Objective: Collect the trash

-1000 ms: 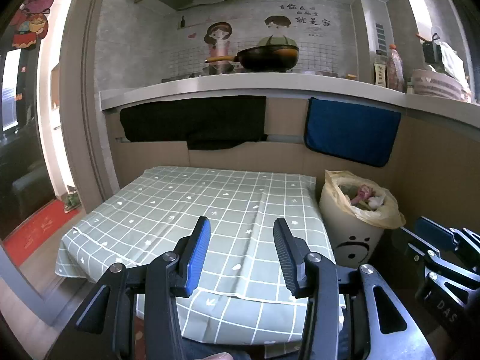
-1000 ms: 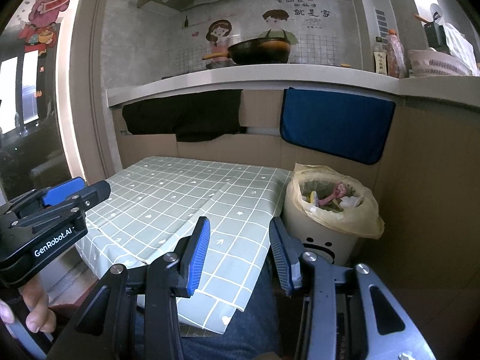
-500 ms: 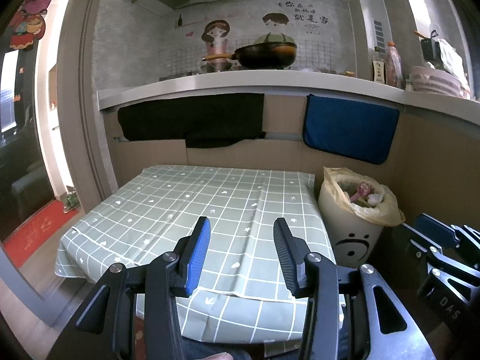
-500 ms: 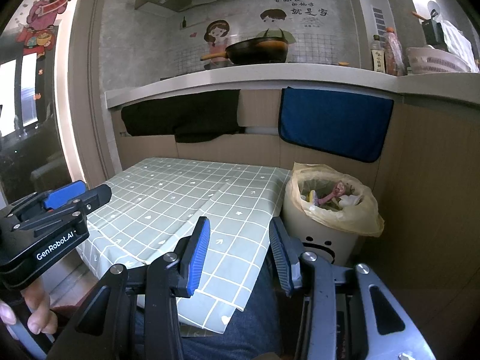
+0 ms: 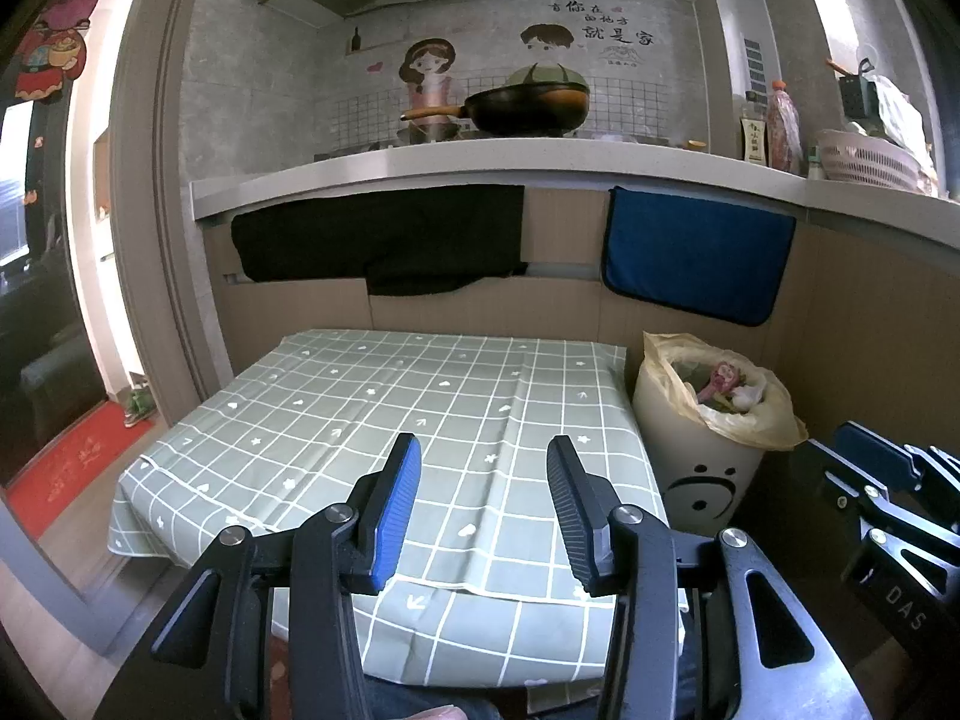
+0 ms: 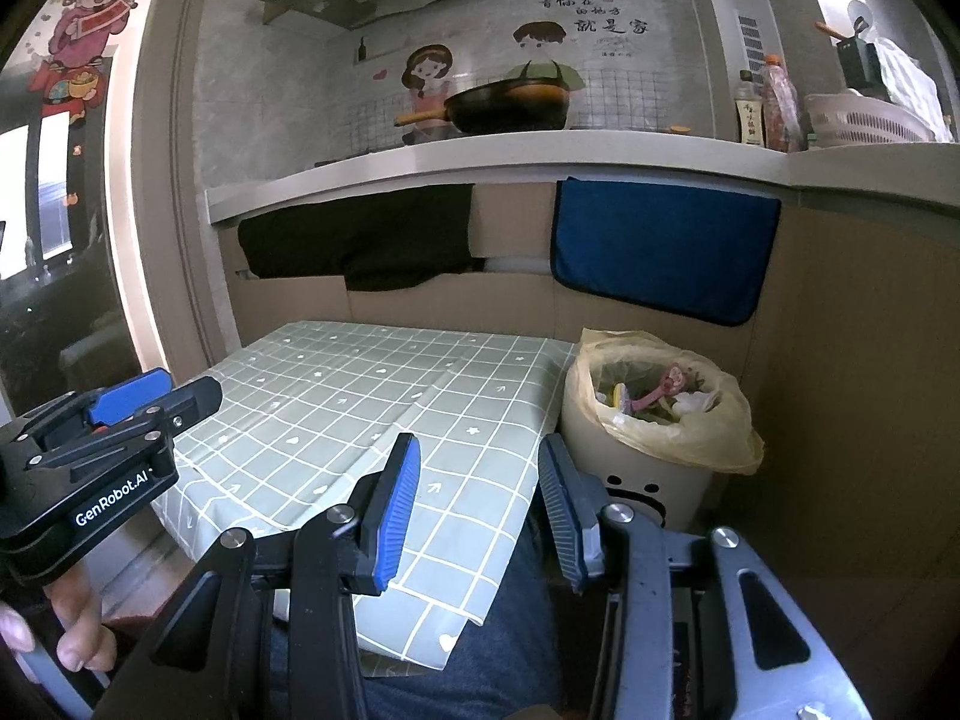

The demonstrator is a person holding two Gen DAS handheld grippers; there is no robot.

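Trash (image 6: 651, 399) sits in the lined bin (image 5: 696, 456) just beside the bench's (image 5: 384, 414) right edge, wrappers and scraps heaped under the yellowish liner (image 6: 690, 432); nothing loose shows on the checked cloth, so you look near the end of the job. Before you stop, scan the bench and the floor around it for a missed piece, and keep both tools low and steady. Your left gripper (image 5: 483, 507) is spread with nothing between its pads, and your right gripper (image 6: 474, 504) is spread and empty too. Only the right wrist view shows deep into the bin, your fingers (image 6: 78, 642) on the left tool's handle and your trouser leg; only the left wrist view shows the red mat (image 5: 60, 468) by the door.
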